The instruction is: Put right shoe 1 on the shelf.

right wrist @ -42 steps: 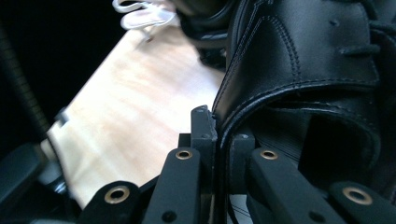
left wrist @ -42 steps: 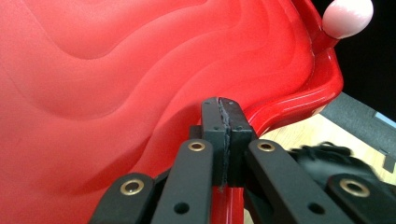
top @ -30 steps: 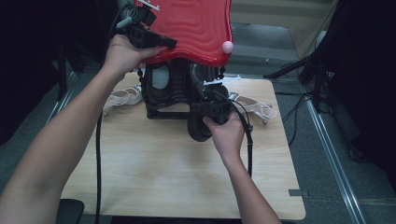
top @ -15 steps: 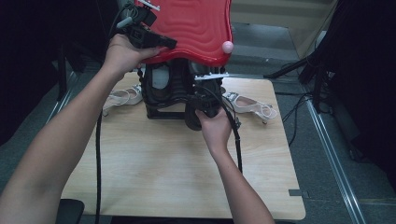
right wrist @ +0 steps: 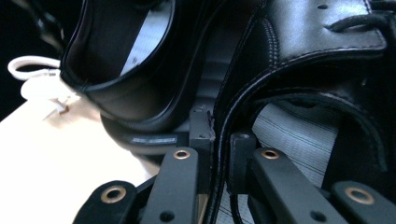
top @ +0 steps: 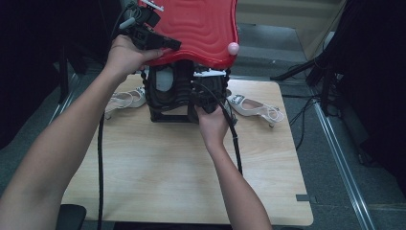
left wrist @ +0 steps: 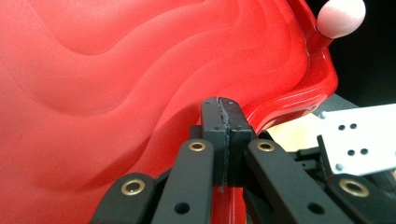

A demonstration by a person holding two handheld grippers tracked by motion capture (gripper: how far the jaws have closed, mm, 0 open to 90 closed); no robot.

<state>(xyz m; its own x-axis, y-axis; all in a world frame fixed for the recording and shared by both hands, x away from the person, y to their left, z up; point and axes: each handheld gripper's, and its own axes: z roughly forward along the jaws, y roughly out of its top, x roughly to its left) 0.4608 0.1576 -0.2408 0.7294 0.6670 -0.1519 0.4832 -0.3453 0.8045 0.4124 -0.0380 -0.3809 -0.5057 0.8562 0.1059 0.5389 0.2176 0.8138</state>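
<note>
Wooden table (top: 158, 182) bearing black shoes; right gripper (right wrist: 212, 140) clamping collar edge of black shoe (right wrist: 299, 60) between jaws; left gripper (left wrist: 226, 116) clenching red lid (left wrist: 116, 70) rim, lid lying above it.

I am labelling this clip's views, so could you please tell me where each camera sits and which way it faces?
High view: above the person's side, looking forward and down on the table; both forearms, left gripper and right gripper show.
Left gripper view: rides the left gripper, facing the red lid its shut jaws pinch.
Right gripper view: rides the right gripper, facing two black shoes; its jaws clamp the right shoe's collar.
Shared: high and left gripper views both show the lid's pink knob.
</note>
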